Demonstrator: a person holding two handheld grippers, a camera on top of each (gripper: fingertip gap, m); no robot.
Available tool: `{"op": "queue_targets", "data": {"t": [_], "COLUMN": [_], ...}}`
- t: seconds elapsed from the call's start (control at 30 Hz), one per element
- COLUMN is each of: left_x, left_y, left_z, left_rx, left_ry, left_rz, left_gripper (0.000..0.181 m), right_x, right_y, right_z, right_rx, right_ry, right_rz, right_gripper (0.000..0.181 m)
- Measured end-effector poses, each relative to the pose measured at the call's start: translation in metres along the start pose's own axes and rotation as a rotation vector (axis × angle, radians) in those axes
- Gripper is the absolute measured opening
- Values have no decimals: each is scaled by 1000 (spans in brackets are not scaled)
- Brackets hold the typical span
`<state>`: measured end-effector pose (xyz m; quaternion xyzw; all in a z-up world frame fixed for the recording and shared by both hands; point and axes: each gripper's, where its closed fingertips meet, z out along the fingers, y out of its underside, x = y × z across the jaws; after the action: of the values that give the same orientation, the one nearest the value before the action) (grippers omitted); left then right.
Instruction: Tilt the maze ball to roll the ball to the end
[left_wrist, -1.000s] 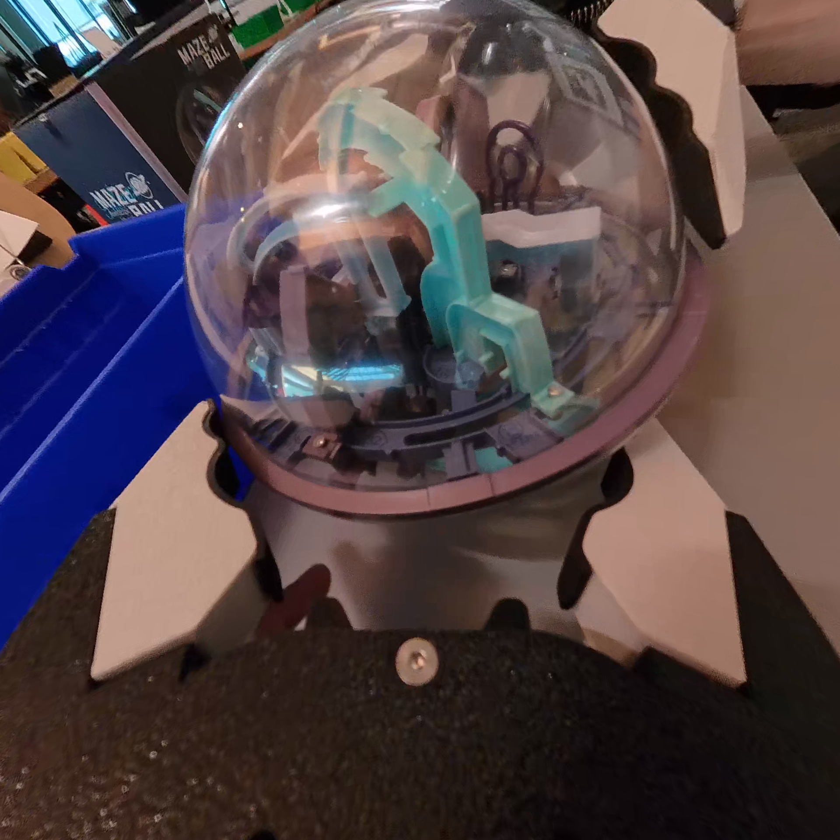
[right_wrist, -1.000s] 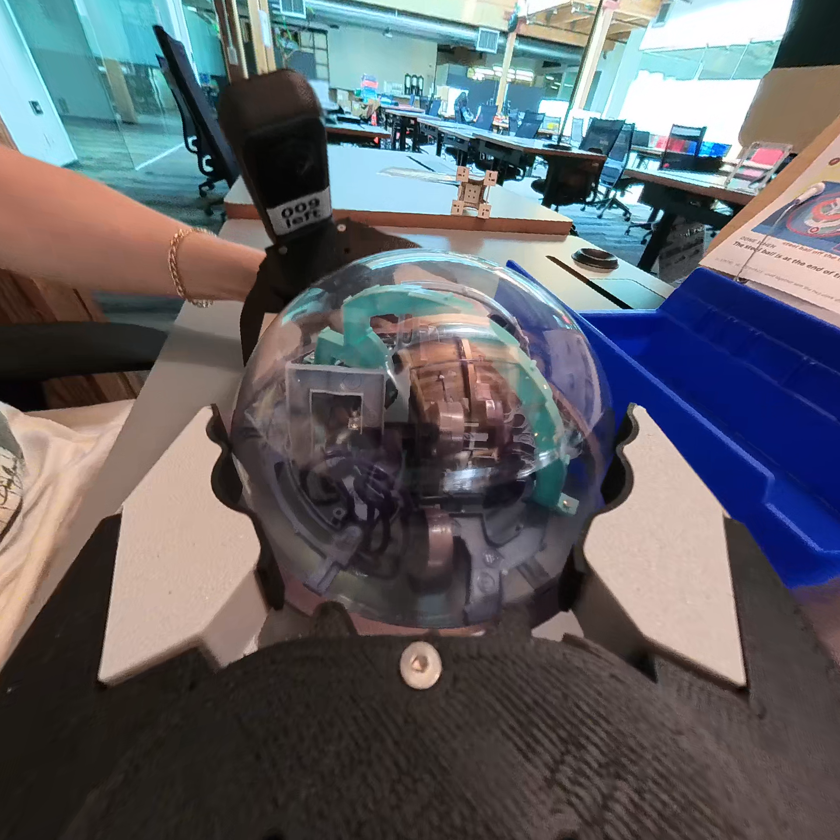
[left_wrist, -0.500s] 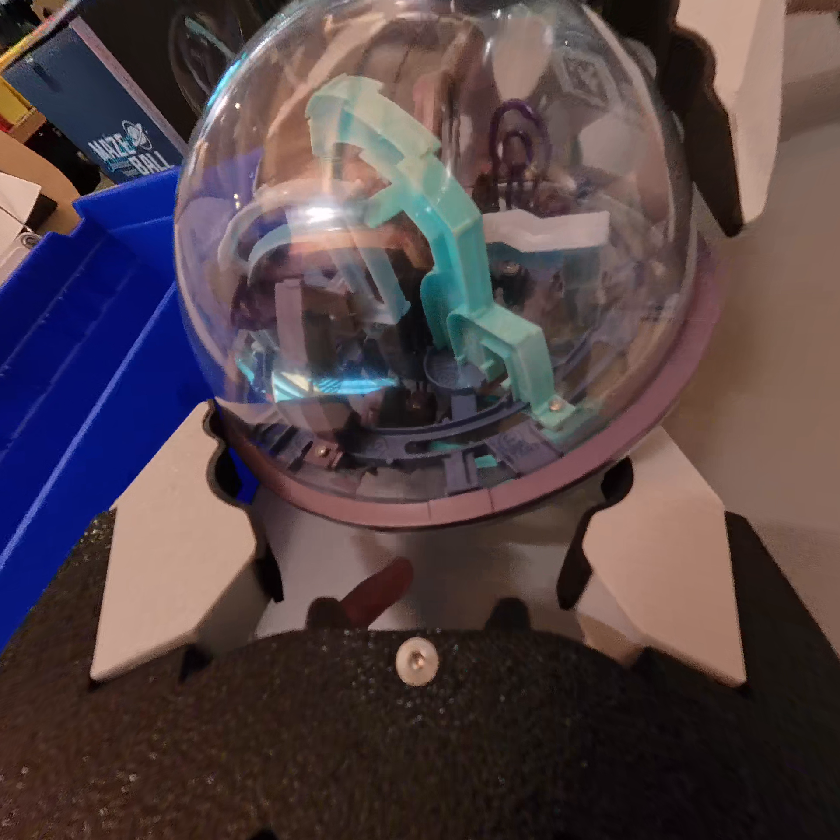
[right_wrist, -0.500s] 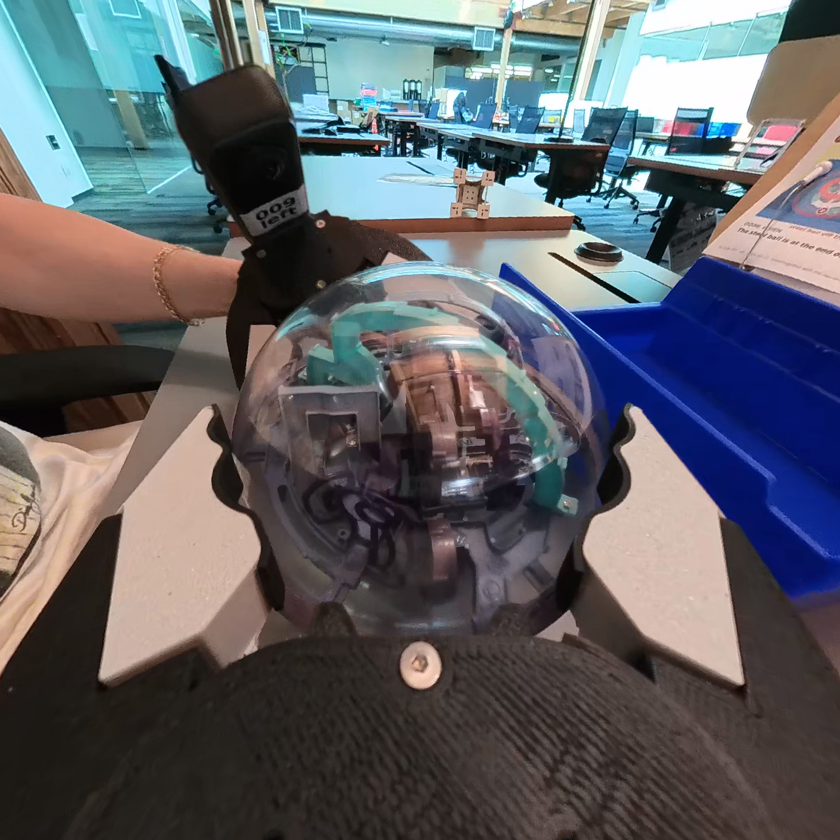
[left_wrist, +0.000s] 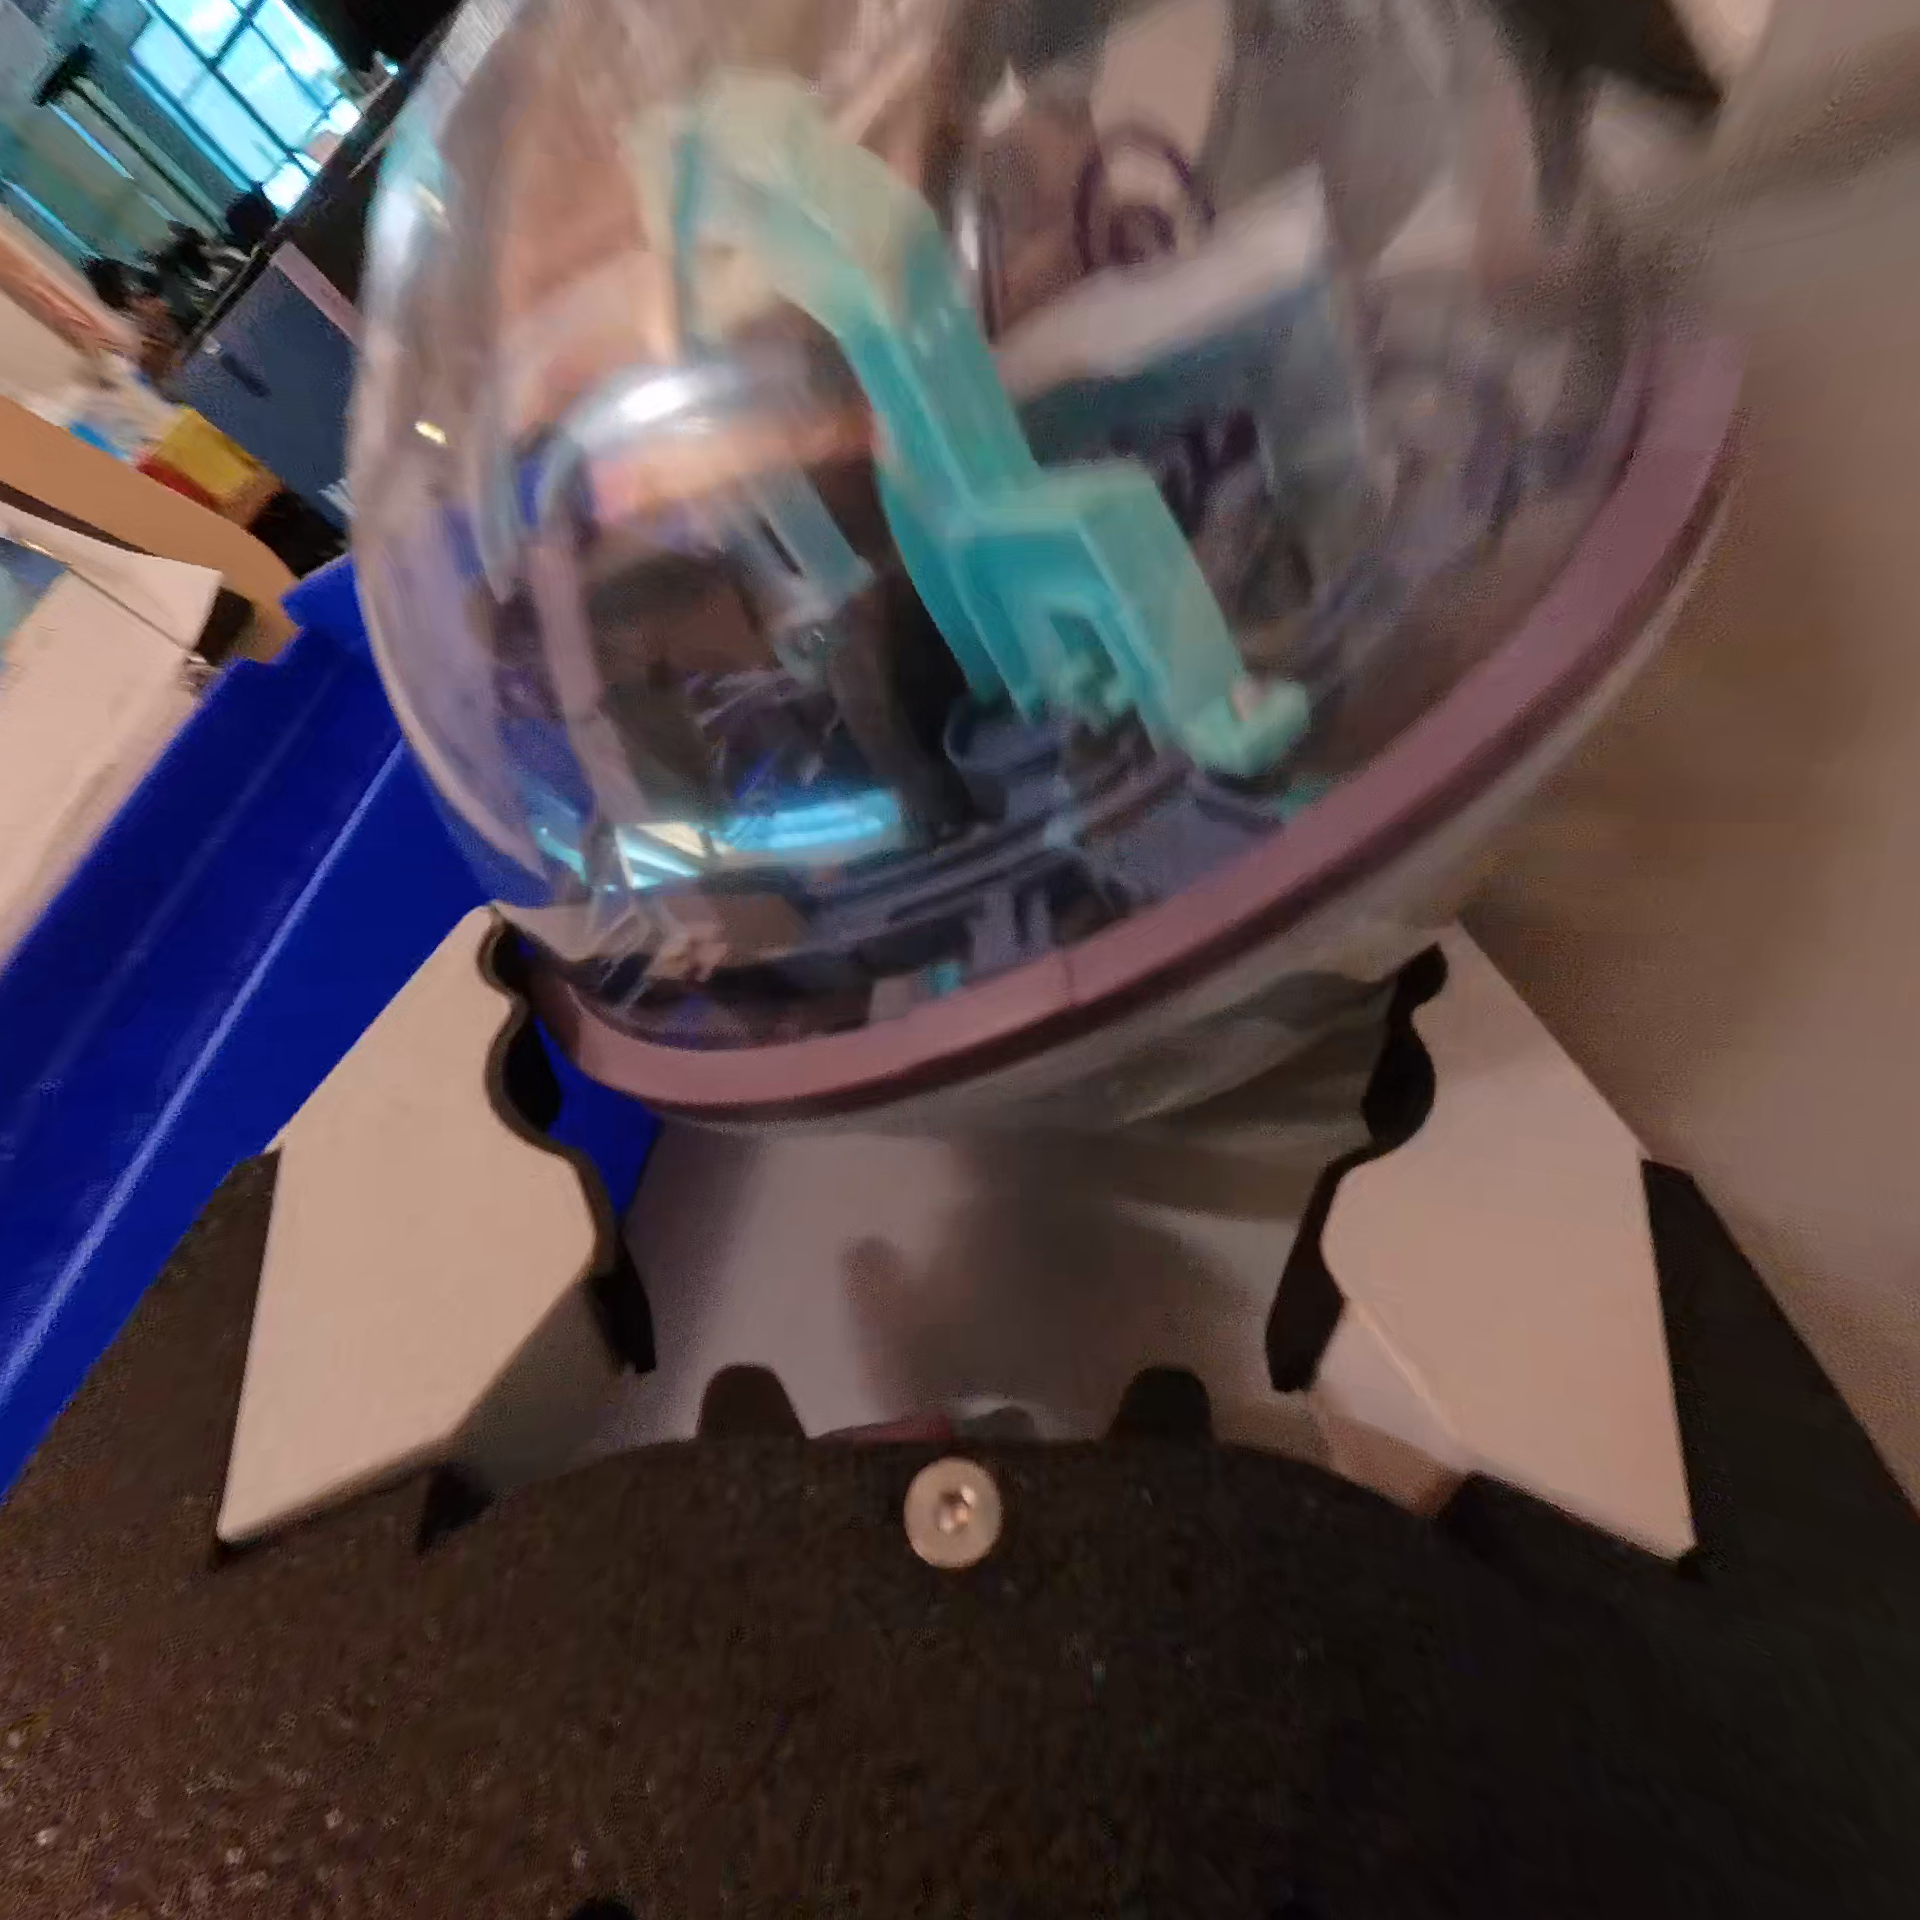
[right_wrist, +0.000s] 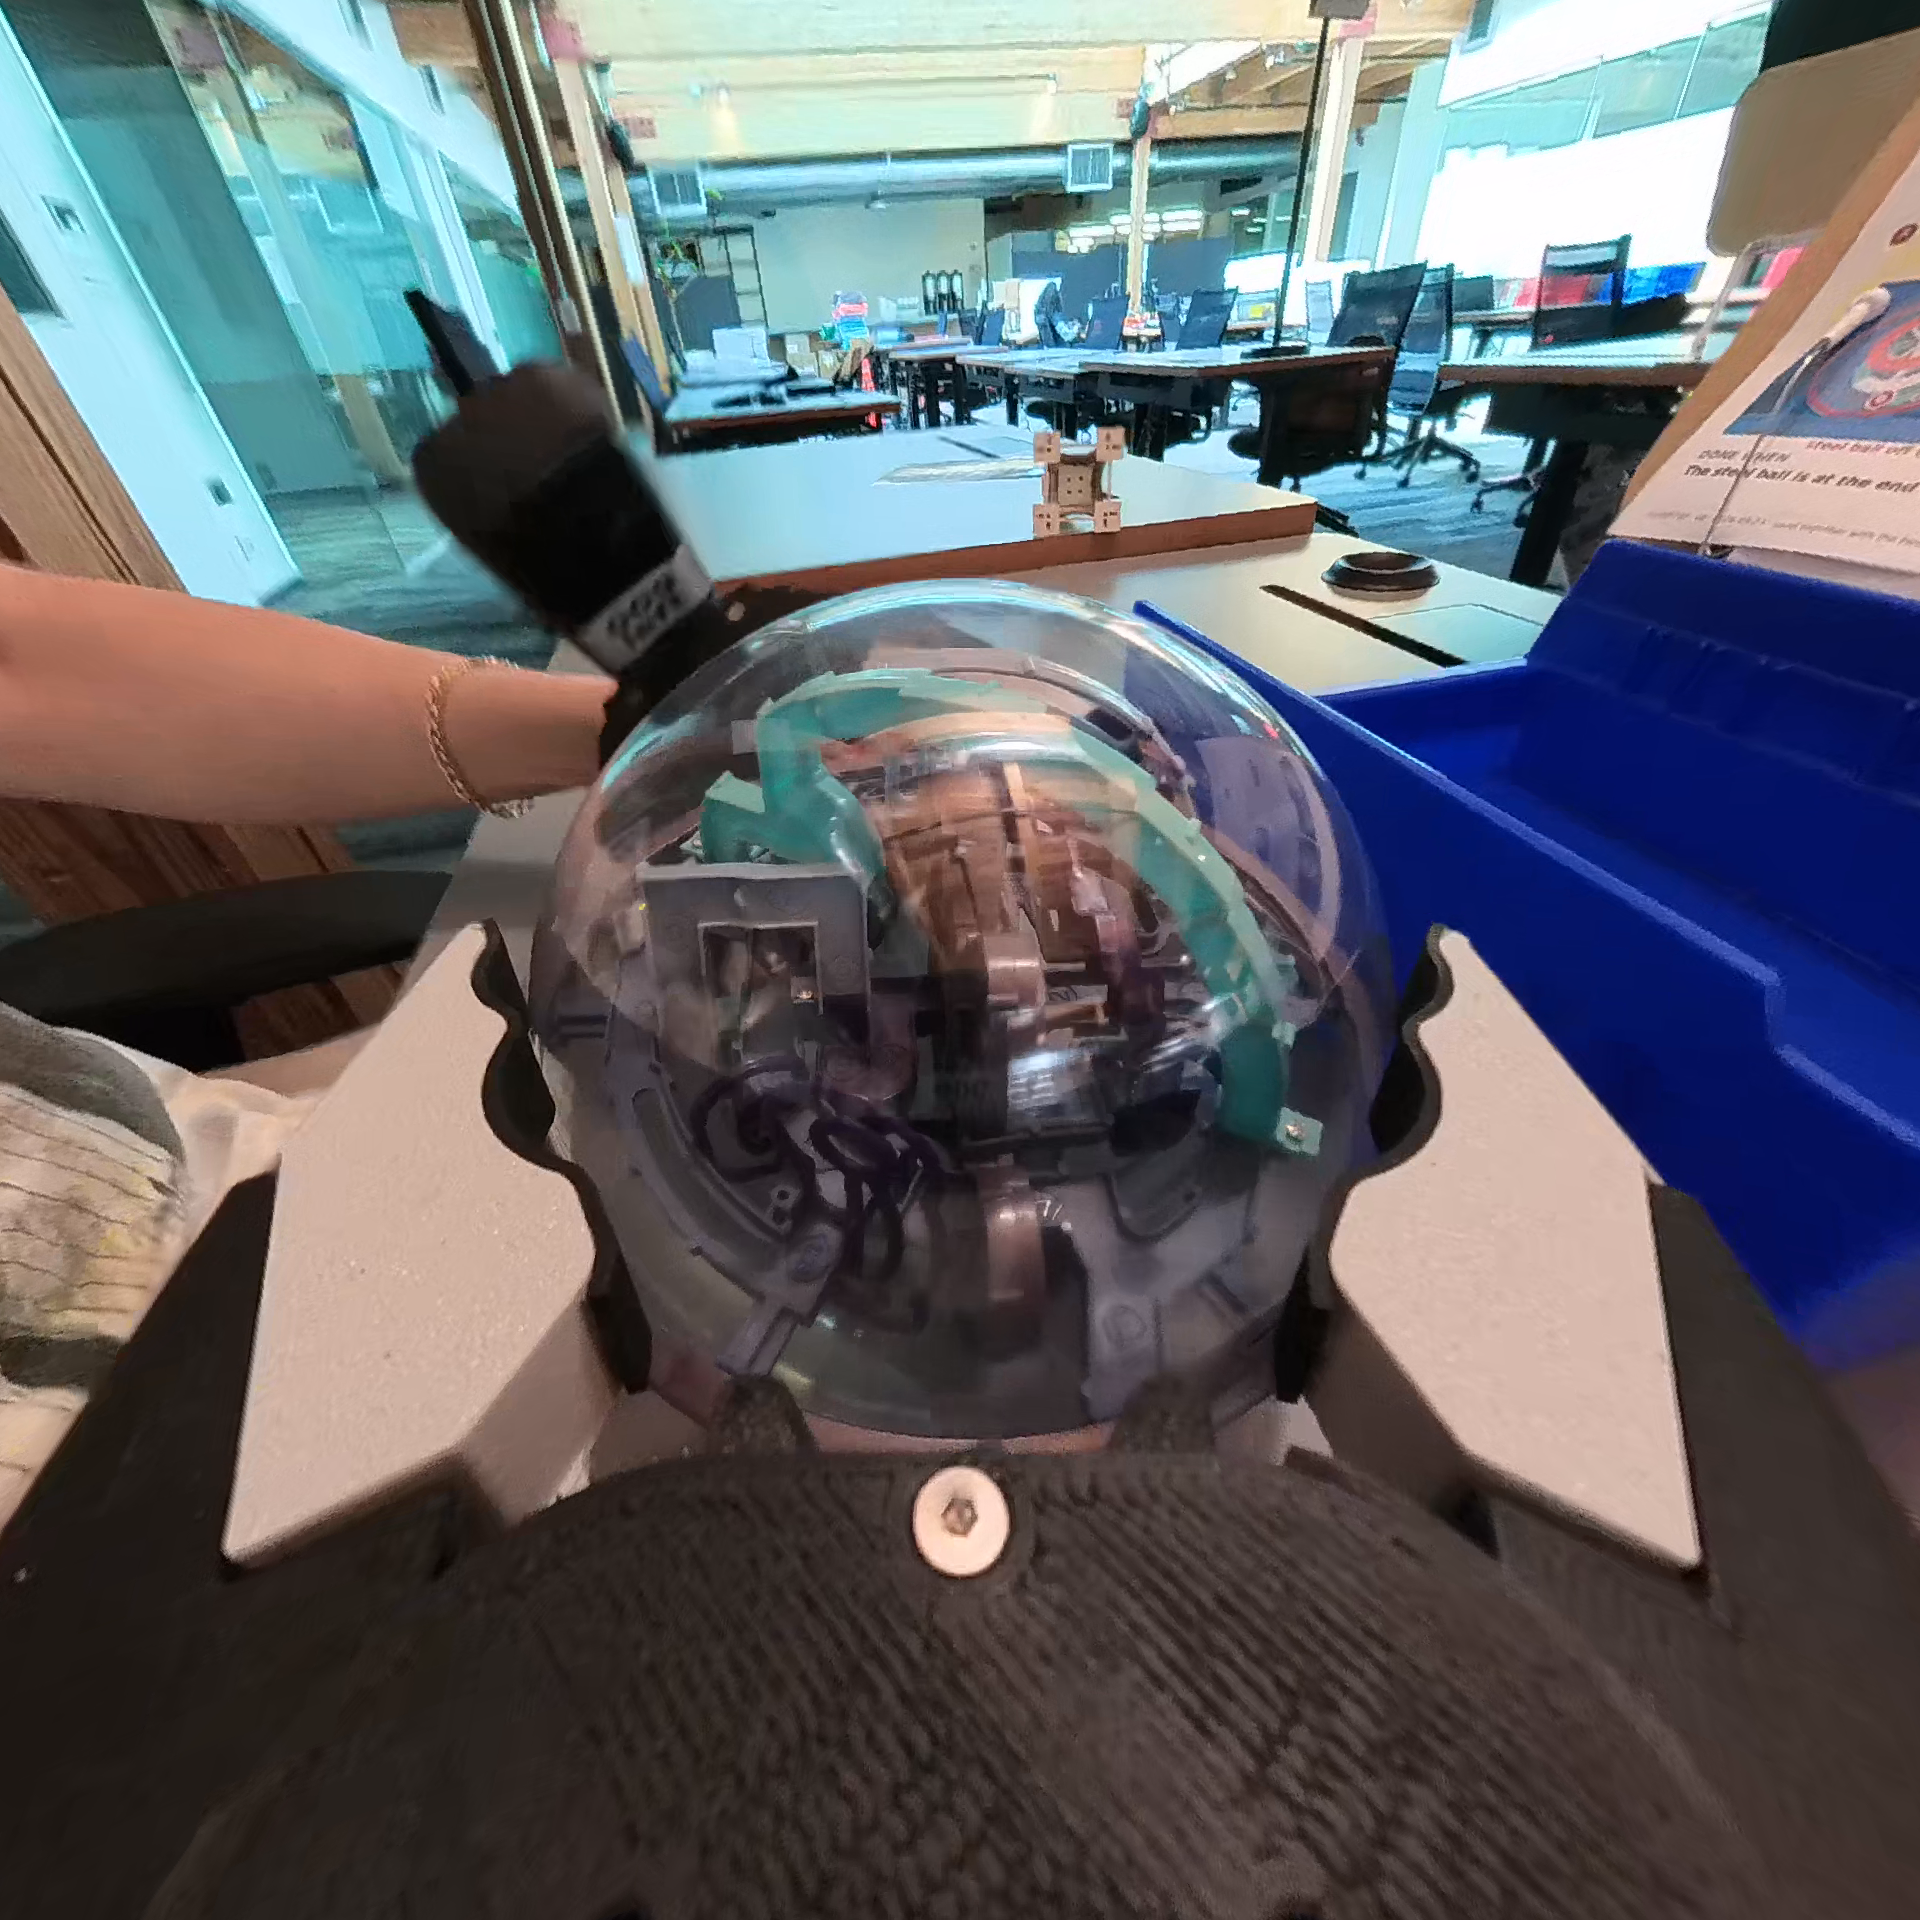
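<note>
1. Maze ball (right_wrist: 956, 997): clear sphere with teal, brown and purple tracks inside; it sits between both grippers, above a pale table (right_wrist: 831, 509); the small ball within cannot be made out.
2. Right gripper (right_wrist: 961, 1164): its two white fingers (right_wrist: 416, 1226) are spread wide and press the sphere's flanks on either side, pinching the maze ball; the dark scalloped inner edges touch the shell.
3. Left gripper (left_wrist: 961, 1132): in its own blurred view, the fingers (left_wrist: 416, 1278) stand wide apart with the sphere's purple equator band (left_wrist: 1143, 966) lodged between their tips, so it too grips the maze ball; the band runs tilted, higher on the right.
4. In the right wrist view the left gripper's black body (right_wrist: 561, 520) rises behind the sphere, leaning left, held by a bare forearm (right_wrist: 260, 707) wearing a bracelet (right_wrist: 457, 738).
5. Edges: a blue bin (right_wrist: 1662, 831) lies just beside the sphere on the right wrist view's right side, its rim near the right-hand finger; a printed sheet (right_wrist: 1818, 416) stands behind the bin.
6. Open room: bare tabletop extends beyond the sphere toward a small wooden block (right_wrist: 1077, 483); desks and chairs lie well apart further back.
</note>
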<state>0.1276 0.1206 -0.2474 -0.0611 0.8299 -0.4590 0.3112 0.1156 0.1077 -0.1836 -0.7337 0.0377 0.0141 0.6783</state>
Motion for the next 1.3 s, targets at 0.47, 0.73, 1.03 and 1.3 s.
{"op": "queue_targets", "data": {"t": [0.47, 0.73, 1.03, 1.3], "left_x": [17, 24, 23, 11], "left_y": [13, 5, 3, -18], "left_z": [5, 2, -9, -37], "left_rx": [-135, -113, -81, -3], "left_ry": [109, 161, 182, 139], "left_rz": [-166, -295, -396, -527], "left_gripper": [157, 157, 157, 158], "right_x": [-5, -4, -2, -8], "right_y": [11, 6, -4, -40], "right_z": [-3, -4, 8, 22], "right_rx": [-3, 48, 77, 130], "right_ry": [-13, -17, 1, 12], "right_rz": [45, 196, 286, 365], "right_gripper": [159, 159, 159, 159]}}
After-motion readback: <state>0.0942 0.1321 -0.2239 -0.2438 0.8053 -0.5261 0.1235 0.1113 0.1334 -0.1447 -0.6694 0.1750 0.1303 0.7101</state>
